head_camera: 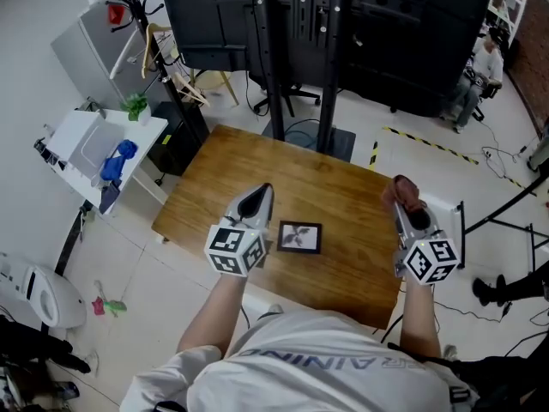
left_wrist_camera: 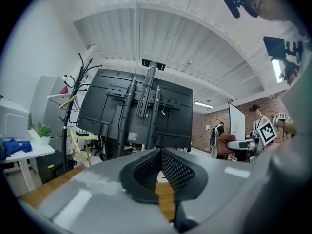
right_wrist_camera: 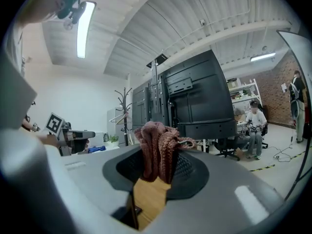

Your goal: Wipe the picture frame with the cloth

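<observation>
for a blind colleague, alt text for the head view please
A person holds two grippers over a wooden table: the right gripper clamps a reddish cloth, the left gripper is shut and empty. A picture frame lies flat between them.

Your wooden table [head_camera: 249,174] stood on pale floor [head_camera: 146,269]. One thing lay flat on it: small dark picture frame [head_camera: 300,237], toward edge nearest you, roughly midway across, well clear of corners.
</observation>
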